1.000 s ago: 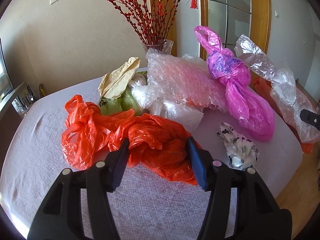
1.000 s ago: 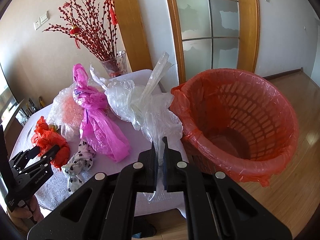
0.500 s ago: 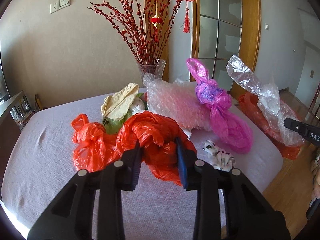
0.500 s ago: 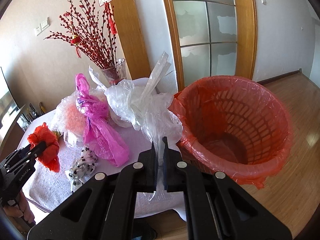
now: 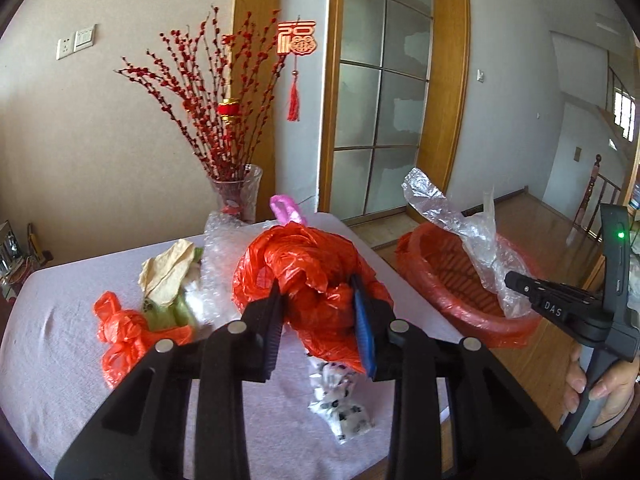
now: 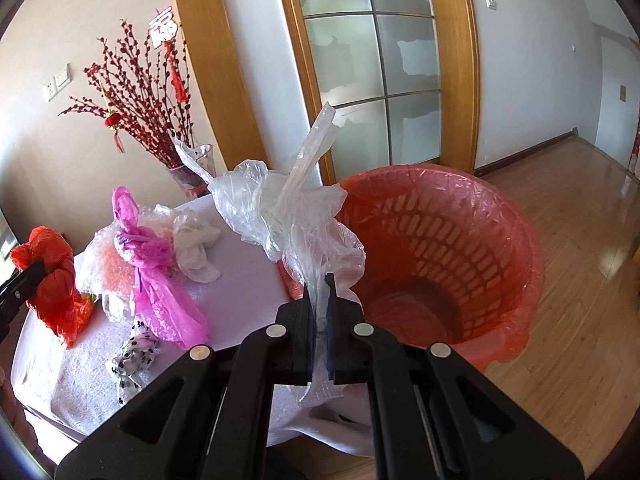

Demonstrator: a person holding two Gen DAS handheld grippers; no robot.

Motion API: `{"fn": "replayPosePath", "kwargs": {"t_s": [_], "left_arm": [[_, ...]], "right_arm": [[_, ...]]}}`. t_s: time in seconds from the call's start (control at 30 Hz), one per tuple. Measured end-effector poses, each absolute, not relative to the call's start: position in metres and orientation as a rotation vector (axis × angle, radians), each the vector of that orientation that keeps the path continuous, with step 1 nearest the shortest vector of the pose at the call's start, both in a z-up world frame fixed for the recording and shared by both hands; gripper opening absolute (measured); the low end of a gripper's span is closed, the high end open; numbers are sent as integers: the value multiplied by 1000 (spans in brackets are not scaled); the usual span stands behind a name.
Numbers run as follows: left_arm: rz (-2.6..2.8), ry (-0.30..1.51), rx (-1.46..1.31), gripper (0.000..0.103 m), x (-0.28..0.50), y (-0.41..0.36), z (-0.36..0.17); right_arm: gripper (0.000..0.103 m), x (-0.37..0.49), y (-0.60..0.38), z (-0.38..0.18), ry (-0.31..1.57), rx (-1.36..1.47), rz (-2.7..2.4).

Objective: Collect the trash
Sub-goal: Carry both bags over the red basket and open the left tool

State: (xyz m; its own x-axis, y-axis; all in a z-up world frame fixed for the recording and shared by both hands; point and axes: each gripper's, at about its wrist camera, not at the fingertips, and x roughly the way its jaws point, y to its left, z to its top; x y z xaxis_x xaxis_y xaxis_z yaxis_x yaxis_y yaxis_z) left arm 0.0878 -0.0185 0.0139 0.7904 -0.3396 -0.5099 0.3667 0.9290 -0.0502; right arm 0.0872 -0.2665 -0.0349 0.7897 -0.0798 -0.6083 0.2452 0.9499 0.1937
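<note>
- Between the left gripper's pads, a crumpled orange bag is clamped and held above the table; the jaws are narrowed on it.
- At the right gripper, a clear bag is pinched in jaws closed almost fully, its bulk held up at the near rim of the bin.
- The bin, a red slatted basket lined with a red bag, is seen on the wooden floor just right of the table.
- A pink knotted bag is laid on the table left of the clear bag, against bubble wrap.
- A spotted white wrapper is seen on the near part of the cloth, below the held orange bag.
- A second orange bag is laid at the left, beside a beige and green bundle.
- A glass vase of red berry branches is placed at the far table edge.
- A hand is wrapped round the right gripper's handle at the right edge of the left view.
</note>
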Motion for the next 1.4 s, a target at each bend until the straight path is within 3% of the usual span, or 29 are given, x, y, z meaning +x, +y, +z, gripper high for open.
{"fn": "replayPosePath", "kwargs": {"t_s": [0.63,1.0,1.3,1.4], "left_arm": [[-646,617,108,32,152,-184,-12],[-679,656,143,34,162,-225,-29],[-668,690,138,48,168,-230,-41],[-669,693,138,54,170,-226,-44]], "right_arm": [[5,85,-360,-39,628,404,-340],[5,92,-385,-43,625,446,-348],[8,100,-397,-47,633,441,-350],[19,97,-399,-52,637,456,-355]]}}
